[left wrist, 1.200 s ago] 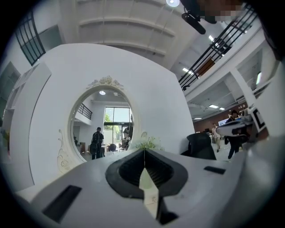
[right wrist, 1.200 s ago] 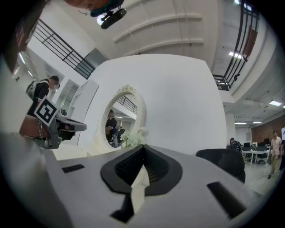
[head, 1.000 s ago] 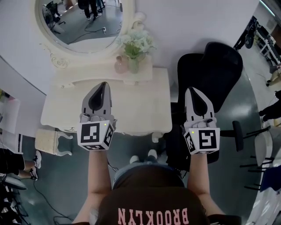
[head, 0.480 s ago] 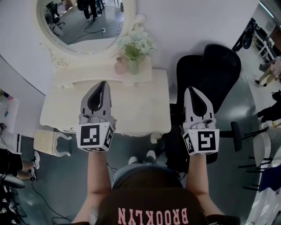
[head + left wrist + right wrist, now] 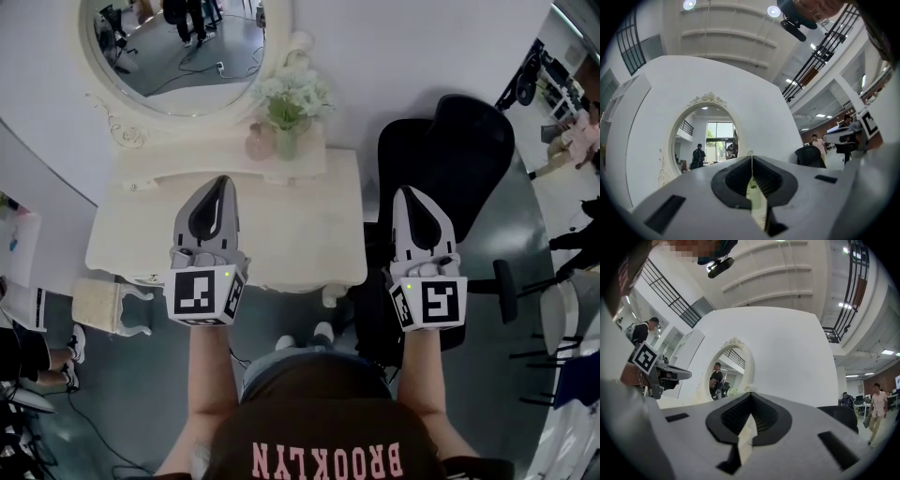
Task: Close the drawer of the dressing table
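The cream dressing table [image 5: 309, 234] stands against the white wall under an oval mirror [image 5: 178, 42]. Its top hides the drawer front in the head view; only a small cream part [image 5: 330, 298] shows under the front edge. My left gripper [image 5: 222, 178] hovers over the left half of the tabletop, jaws shut and empty. My right gripper [image 5: 410, 190] hangs past the table's right edge, over the black chair, also shut with nothing in it. In the left gripper view the left gripper [image 5: 752, 157] points at the mirror [image 5: 705, 140]. The right gripper [image 5: 750, 393] faces the wall and mirror [image 5: 726, 373].
A vase of pale flowers [image 5: 286, 98] and a pink bottle [image 5: 258, 141] sit at the back of the tabletop. A black office chair [image 5: 450, 150] stands right of the table, a cream stool [image 5: 108, 302] at its left. People stand farther off in the room.
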`<state>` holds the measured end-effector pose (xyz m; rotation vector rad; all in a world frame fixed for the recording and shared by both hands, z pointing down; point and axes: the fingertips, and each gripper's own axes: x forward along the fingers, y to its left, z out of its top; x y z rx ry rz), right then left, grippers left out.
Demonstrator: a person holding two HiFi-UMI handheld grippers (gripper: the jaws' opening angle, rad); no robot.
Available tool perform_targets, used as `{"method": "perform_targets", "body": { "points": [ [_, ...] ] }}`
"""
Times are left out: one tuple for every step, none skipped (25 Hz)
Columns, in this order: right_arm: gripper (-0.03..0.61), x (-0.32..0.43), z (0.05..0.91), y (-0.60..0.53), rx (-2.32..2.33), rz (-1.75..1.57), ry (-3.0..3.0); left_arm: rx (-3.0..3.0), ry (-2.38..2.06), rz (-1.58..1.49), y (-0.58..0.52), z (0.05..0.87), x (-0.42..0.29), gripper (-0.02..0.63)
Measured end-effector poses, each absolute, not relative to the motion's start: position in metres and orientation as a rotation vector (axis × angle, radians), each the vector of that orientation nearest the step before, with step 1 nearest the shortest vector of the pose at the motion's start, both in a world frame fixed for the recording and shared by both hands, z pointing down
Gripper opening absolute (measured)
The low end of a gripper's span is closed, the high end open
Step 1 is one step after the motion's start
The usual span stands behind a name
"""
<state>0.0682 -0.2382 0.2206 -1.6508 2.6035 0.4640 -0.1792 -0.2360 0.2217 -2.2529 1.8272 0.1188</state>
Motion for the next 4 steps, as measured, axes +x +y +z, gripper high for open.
{"method": "perform_targets", "body": {
  "points": [
    [-0.002,0.0686,0.2211,-0.2384,-1.655,0.463,2.602,-2.252,1.825,0.121,-0.2358,0.2216,-0.1796,0.005],
    [-0.002,0.0691,0.2216,-0.2386,-1.657,0.459,2.599,-2.252,1.826,0.122,-0.2354,0.2214,-0.1802,0.005],
    [-0.002,0.0695,0.2221,-0.2388,-1.659,0.453,2.597,-2.251,1.827,0.124,-0.2350,0.2212,-0.1809,0.005],
    [-0.002,0.0700,0.2226,-0.2390,-1.661,0.447,2.595,-2.250,1.828,0.125,-0.2346,0.2209,-0.1817,0.005]
  ]
}}
